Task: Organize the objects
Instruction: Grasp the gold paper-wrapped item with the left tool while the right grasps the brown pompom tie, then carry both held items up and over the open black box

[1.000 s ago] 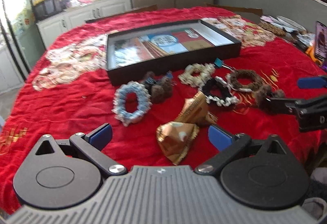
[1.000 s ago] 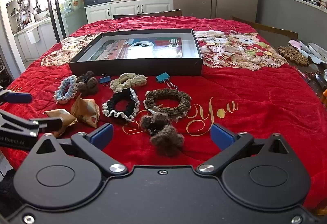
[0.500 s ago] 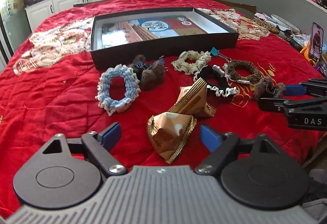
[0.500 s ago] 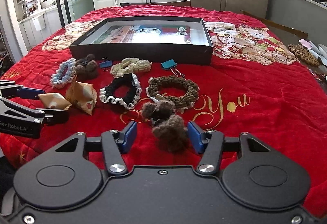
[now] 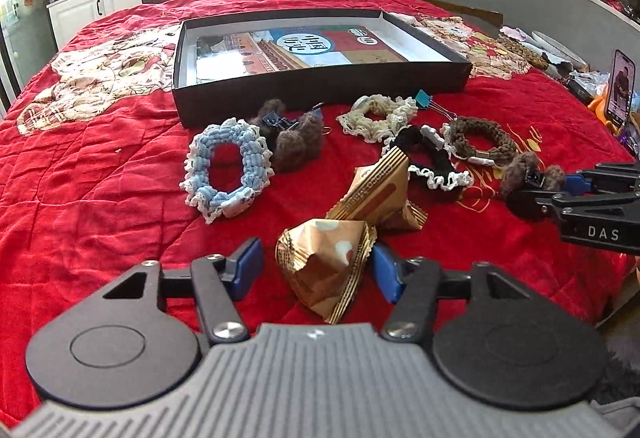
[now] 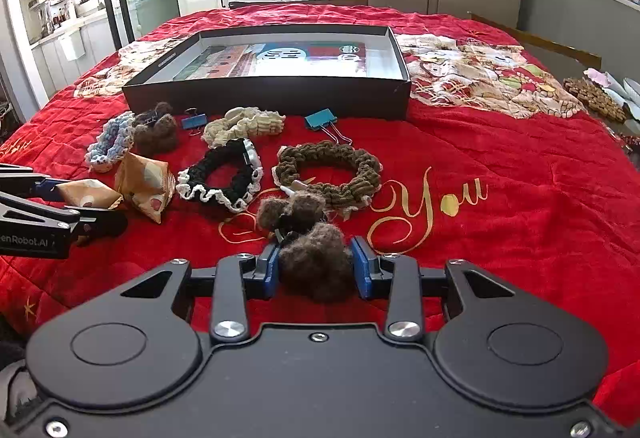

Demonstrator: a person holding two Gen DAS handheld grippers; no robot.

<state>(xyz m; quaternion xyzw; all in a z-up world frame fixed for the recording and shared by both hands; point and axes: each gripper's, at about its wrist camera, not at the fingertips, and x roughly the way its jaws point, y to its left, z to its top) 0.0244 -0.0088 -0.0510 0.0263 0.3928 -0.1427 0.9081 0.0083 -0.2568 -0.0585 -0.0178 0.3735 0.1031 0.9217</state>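
Observation:
A gold foil snack packet [image 5: 324, 266] lies on the red cloth between the blue pads of my left gripper [image 5: 316, 270]. The jaws are closing; the right pad touches the packet and the left pad stands a little off it. A second gold packet [image 5: 380, 194] lies just behind. My right gripper [image 6: 316, 270] is closing on a brown fuzzy hair clip [image 6: 316, 266], with both pads against its fur. The right gripper [image 5: 540, 192] also shows at the right edge of the left wrist view. An open black box [image 5: 320, 86] sits further back.
Spread before the box are a blue scrunchie [image 5: 224, 166], another brown fuzzy clip [image 5: 296, 142], a cream scrunchie [image 5: 376, 118], a black scrunchie [image 5: 428, 158], a brown scrunchie [image 5: 476, 138] and a blue binder clip [image 5: 424, 98]. A phone [image 5: 620, 90] stands at the right edge.
Both grippers have sunk toward the cloth and narrowed their jaws. The left now brackets the near gold packet; the right has closed onto the brown fuzzy clip.

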